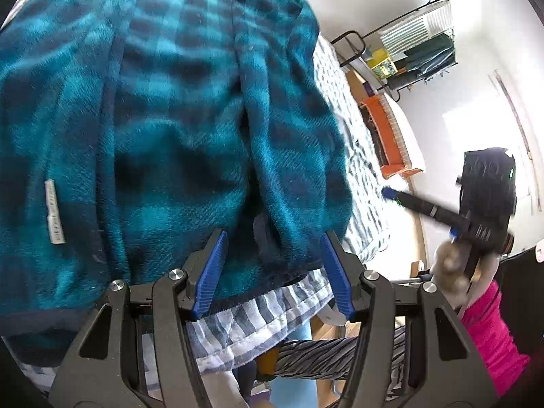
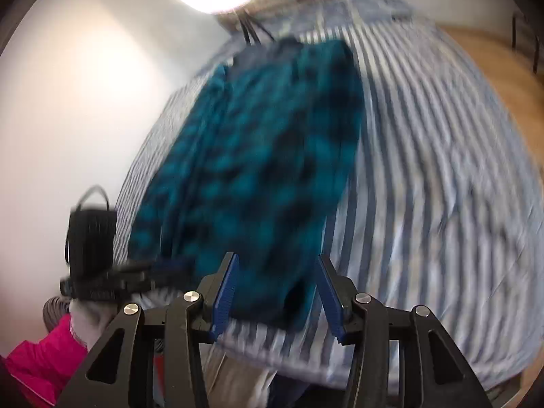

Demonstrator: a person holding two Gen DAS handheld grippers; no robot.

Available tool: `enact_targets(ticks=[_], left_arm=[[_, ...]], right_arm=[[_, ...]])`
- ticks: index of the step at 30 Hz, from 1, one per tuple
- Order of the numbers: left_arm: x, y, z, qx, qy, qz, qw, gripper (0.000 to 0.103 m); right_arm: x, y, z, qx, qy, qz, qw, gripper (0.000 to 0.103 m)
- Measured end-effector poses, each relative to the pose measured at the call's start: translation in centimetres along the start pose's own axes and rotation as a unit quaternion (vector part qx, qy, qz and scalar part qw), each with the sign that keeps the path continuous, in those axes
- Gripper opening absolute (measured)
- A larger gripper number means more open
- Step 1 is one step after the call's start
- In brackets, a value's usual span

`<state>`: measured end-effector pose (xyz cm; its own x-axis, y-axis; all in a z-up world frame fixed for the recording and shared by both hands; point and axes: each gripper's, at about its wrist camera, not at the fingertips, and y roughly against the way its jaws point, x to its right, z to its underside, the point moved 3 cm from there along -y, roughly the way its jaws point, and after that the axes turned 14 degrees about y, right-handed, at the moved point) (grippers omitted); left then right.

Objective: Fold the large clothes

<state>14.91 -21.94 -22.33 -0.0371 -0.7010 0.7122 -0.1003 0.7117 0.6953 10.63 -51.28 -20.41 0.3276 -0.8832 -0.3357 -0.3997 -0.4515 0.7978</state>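
Your left gripper (image 1: pixel 272 272) and right gripper (image 2: pixel 277 292) both gape empty over the teal plaid garment (image 1: pixel 163 119) on the striped bedspread (image 2: pixel 425 187).

garment (image 1: pixel 163 129) on bed (image 1: pixel 258 319), rack (image 1: pixel 418 40) behind

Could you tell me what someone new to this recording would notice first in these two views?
The teal plaid garment dominates, spread on the blue-and-white striped bedcover. The left gripper hovers over its near hem with blue pads apart, nothing pinched. The right gripper is open too, above the garment's near end, in a blurred view.
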Motion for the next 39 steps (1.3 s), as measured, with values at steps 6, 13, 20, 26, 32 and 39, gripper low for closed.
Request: enact_targets(ticks=[6,13,20,26,32,39], left_arm=[[0.5,-1.4,0.2,-0.016,-0.007,-0.005,0.9998,0.019],[1.0,-0.5,-0.1,-0.011,0.021,0.027,0.9994,0.008],[1.1,0.4,-1.3,-0.004,0.044,0.037,0.9983,0.008],[1.2,0.7,-1.0,-0.007,0.051,0.039,0.9979,0.008],[1.6,0.9,-0.5,-0.023,0.085,0.065,0.994,0.008],[0.0,-3.4,1.0,-0.032,0.051,-0.041,0.9973,0.008]], right_arm=[[0.2,-3.1,2.7,-0.016,-0.004,-0.019,1.0,0.05],[-0.5,-3.8,2.2,0.009,0.005,-0.02,1.0,0.049],[-1.0,-4.9,1.7,0.008,0.019,-0.035,0.999,0.049],[-1.4,-4.5,1.9,0.013,-0.029,-0.113,0.993,0.017],[-0.9,-0.5,1.2,0.061,-0.081,-0.175,0.979,0.007],[1.4,-4.8,4.5,-0.049,-0.095,-0.078,0.991,0.001]])
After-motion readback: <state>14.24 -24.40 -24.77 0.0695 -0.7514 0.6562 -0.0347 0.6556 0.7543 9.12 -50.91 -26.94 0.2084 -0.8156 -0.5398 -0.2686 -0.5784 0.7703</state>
